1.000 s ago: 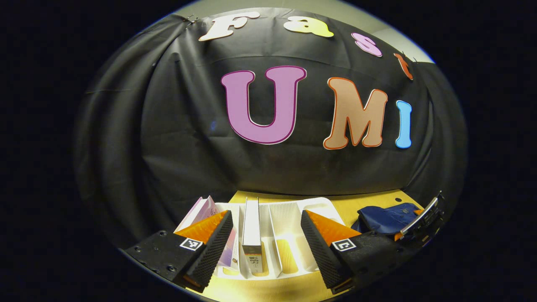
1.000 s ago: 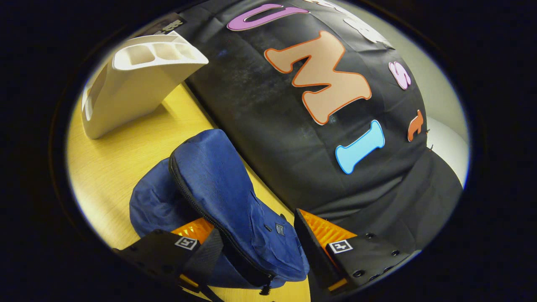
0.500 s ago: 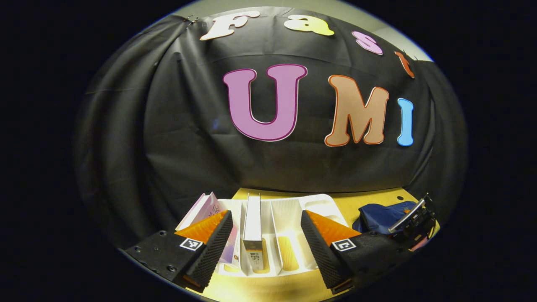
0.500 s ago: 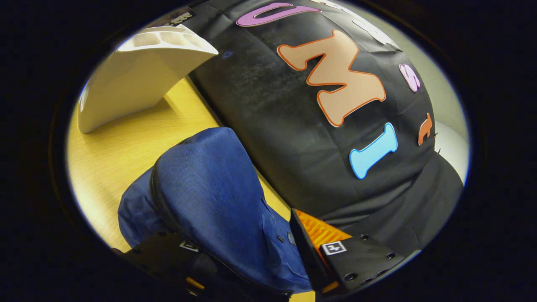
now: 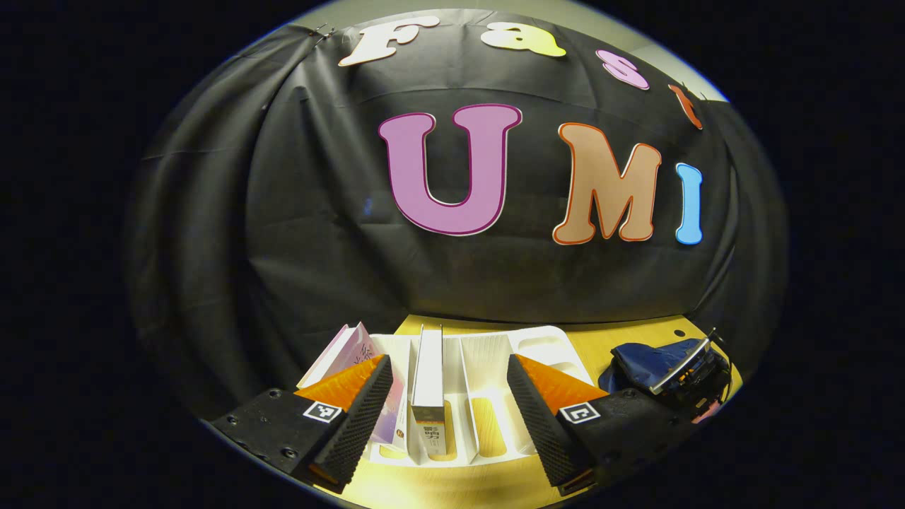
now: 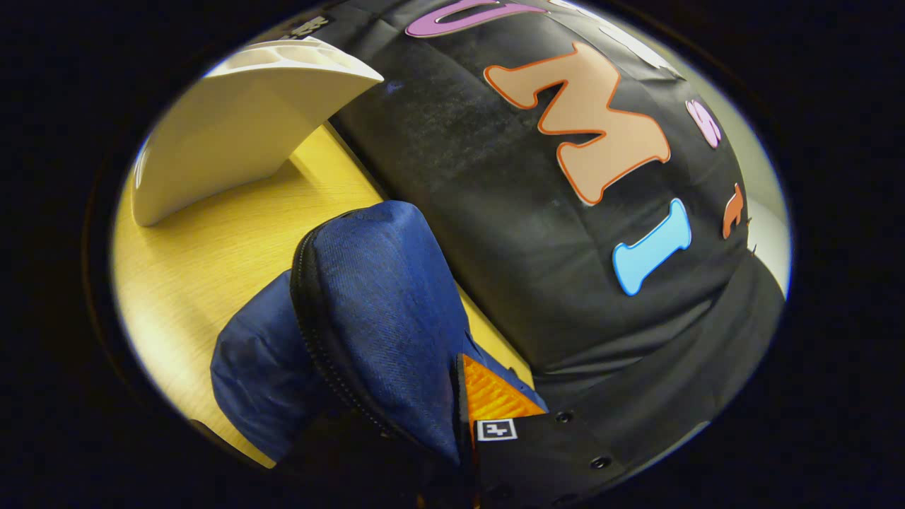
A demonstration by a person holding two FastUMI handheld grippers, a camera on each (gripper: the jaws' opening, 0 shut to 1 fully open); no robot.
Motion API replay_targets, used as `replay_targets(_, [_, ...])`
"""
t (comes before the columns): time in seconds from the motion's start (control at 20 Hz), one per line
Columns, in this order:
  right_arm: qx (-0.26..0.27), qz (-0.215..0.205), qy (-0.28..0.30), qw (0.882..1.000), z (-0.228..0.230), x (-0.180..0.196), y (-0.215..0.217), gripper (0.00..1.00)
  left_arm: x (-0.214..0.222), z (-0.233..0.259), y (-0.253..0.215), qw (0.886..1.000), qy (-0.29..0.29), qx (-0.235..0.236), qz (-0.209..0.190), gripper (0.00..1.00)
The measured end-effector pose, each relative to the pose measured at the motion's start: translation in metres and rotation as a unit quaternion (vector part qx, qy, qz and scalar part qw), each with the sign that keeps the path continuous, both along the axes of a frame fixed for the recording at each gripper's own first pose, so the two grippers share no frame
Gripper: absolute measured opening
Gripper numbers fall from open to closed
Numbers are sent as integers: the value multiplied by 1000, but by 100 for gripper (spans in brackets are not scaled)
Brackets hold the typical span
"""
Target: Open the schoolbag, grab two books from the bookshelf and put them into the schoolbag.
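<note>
The right claw (image 6: 452, 424) had pinched the schoolbag (image 6: 368, 311) flap on the table (image 6: 212, 247), so opening looked underway. The left claw (image 5: 449, 403) hung spread before the white book (image 5: 428, 382) in the bookshelf (image 5: 495, 353); next likely needed the flap pulled wide.

In your right gripper view, the blue schoolbag (image 6: 375, 311) bulges up from the yellow wooden table (image 6: 205, 261), its dark zipper (image 6: 318, 332) curving down the near side. Your right gripper (image 6: 431, 452) sits low against the bag: one finger (image 6: 495, 403) presses the fabric on the right, while the other is hidden behind the bag, so you cannot tell how tightly it grips. The white bookshelf (image 6: 233, 134) stands farther back on the table, well apart from the bag, beside the black cloth wall (image 6: 509, 233).
</note>
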State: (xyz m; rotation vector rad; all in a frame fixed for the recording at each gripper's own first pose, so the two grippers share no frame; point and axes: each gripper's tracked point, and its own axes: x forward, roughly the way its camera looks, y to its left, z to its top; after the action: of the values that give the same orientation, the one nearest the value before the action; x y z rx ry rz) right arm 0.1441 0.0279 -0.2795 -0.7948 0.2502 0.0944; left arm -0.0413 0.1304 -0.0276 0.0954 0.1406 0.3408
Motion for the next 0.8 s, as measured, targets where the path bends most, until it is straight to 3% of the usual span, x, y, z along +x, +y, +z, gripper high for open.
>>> replay_targets(0.4, [70,-16,28,997,19,3,-6,7,17,-6,15,999,46,8,0,95])
replay_targets(0.8, [106,-29,20,994,48,6,-23,7,46,-21,41,990,141,9,-5,93])
